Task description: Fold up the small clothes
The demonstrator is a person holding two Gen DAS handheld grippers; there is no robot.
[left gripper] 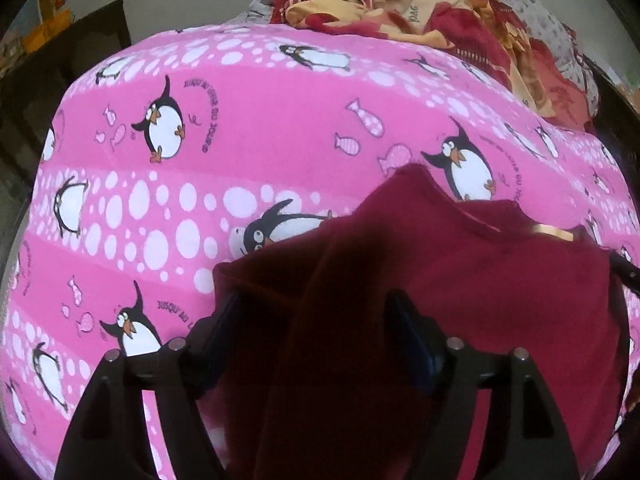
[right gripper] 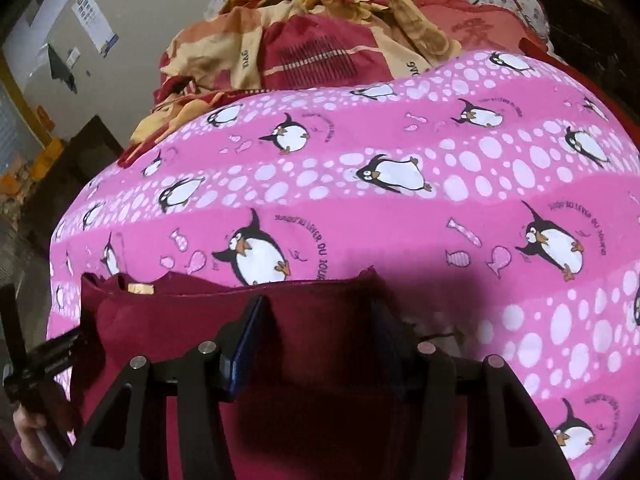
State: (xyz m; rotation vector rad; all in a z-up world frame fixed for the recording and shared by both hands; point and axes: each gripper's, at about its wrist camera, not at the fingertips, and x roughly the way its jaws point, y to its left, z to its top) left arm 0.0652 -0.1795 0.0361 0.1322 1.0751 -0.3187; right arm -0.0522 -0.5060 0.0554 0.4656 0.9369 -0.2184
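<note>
A dark maroon garment (left gripper: 500,280) lies on the pink penguin-print sheet (left gripper: 260,120), its tan neck label (left gripper: 554,232) at the far edge. My left gripper (left gripper: 316,312) points down over the garment's left part, open, with a loose raised fold between the fingers. In the right wrist view the same garment (right gripper: 180,312) and label (right gripper: 140,289) show. My right gripper (right gripper: 318,312) is shut on a bunch of the garment near its far right edge. The left gripper (right gripper: 52,352) shows at that view's left edge, with a hand (right gripper: 28,432) below it.
A heap of red and yellow bedding (right gripper: 300,48) is piled at the far end of the pink sheet (right gripper: 360,220). Dark furniture (right gripper: 88,148) stands beyond the bed's left side. The sheet's left edge drops off near the garment.
</note>
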